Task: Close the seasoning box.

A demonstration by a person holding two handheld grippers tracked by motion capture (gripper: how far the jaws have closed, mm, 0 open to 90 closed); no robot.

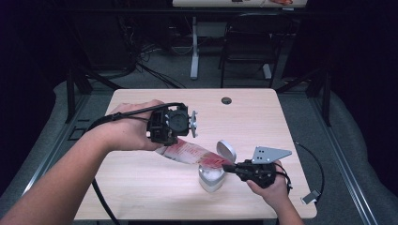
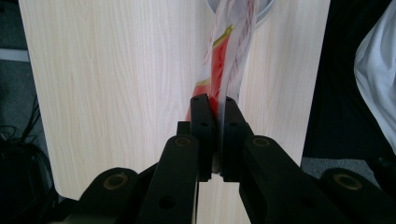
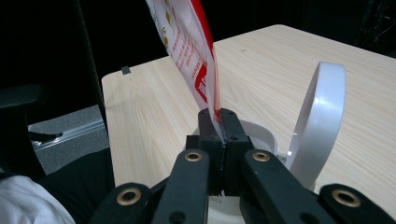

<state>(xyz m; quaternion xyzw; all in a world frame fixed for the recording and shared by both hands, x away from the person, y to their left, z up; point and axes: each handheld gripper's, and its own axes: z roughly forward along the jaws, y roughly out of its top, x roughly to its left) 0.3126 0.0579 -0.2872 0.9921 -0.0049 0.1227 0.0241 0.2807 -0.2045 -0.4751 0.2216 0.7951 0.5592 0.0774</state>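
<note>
Fingers of the left gripper [image 1: 174, 123] are clamped flat on one end of a pouch [image 1: 187, 153], a thin red-and-white printed plastic sachet; in the left gripper view the film [image 2: 224, 56] runs straight out from between the closed fingers [image 2: 201, 126] toward a white rim at the far end. Moving right, the pouch slopes down from those fingers to the right gripper [image 1: 231, 167], whose fingers [image 3: 209, 135] are likewise shut on its lower red edge [image 3: 205, 84], so the sachet hangs stretched between the two grips, clear of the desk [image 1: 141, 183]. Directly beneath and just beyond the right fingers stands a small white canister [image 1: 210, 178] with its hinged lid [image 1: 226, 151] flipped up; in the right gripper view the lid [image 3: 317, 121] rises as a glossy curved hoop just right of the fingers. By its look, the pouch is light, limp and slick, likely to crumple or slide if held loosely, so pinching the flat sealed ends is probably the soundest hold. Its contents cannot be made out. The canister seems rigid, smooth plastic, round in section. The desk is pale wood-grain laminate with rounded corners.
</note>
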